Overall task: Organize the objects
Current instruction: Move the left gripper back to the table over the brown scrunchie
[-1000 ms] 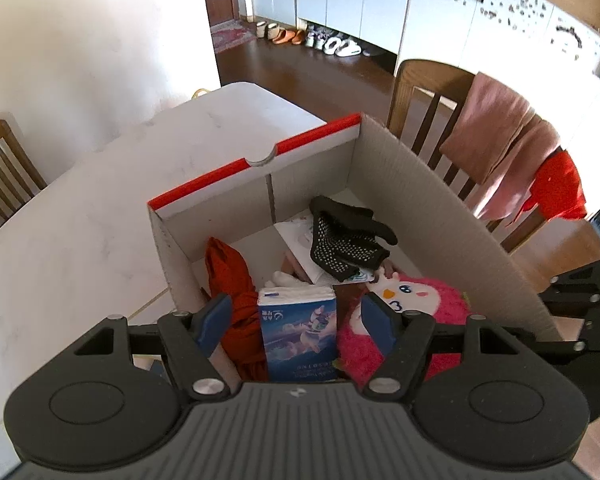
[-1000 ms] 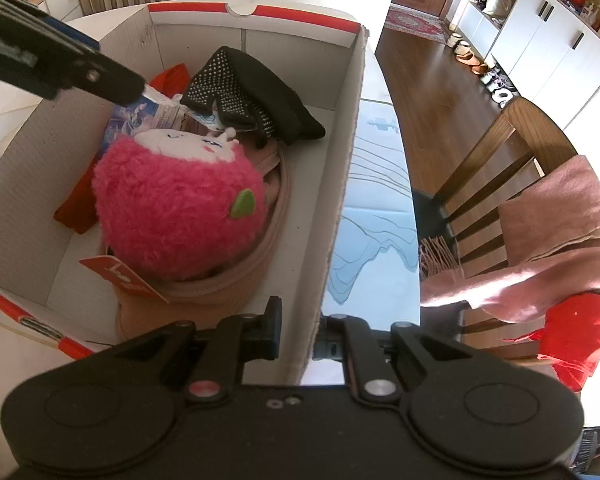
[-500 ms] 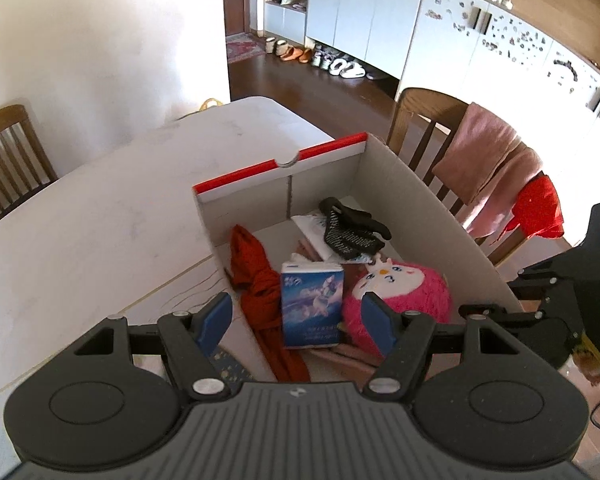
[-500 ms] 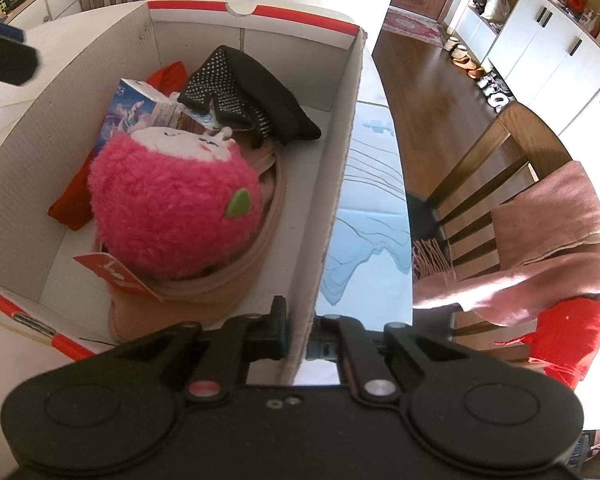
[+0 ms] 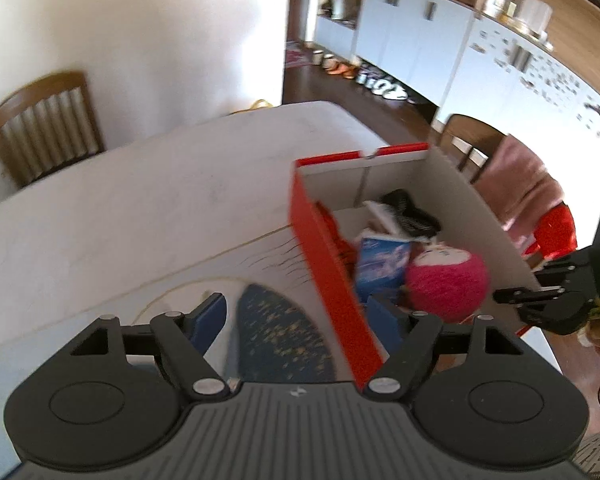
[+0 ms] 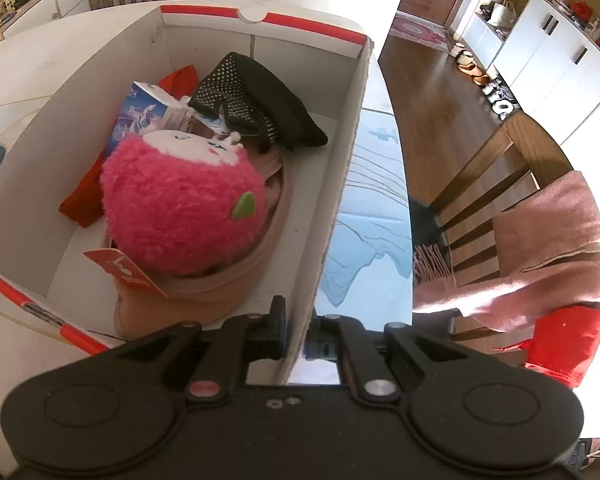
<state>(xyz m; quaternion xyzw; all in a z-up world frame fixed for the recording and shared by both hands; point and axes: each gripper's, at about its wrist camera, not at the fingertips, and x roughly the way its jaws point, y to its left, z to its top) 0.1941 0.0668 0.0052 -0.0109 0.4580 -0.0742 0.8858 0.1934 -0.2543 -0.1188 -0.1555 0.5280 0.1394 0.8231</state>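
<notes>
A red-and-white cardboard box [image 6: 342,168] stands on the table and also shows in the left wrist view [image 5: 324,264]. Inside lie a pink plush toy [image 6: 180,212], a blue tissue pack [image 6: 140,114], a black dotted glove [image 6: 252,100], a red cloth [image 6: 84,192] and a tan hat [image 6: 228,284]. My right gripper [image 6: 296,338] is shut on the box's right wall near its corner. My left gripper [image 5: 300,320] is open and empty, up and back from the box, over its left wall.
The white table [image 5: 140,200] stretches left of the box, with a patterned mat [image 5: 280,340] under my left gripper. A chair with pink and red cloths [image 6: 540,248] stands at the table's right. Another chair [image 5: 44,124] stands at the far left.
My left gripper has pulled back and to the left, away from the box, leaving the tissue pack inside. My right gripper has kept its hold on the box wall.
</notes>
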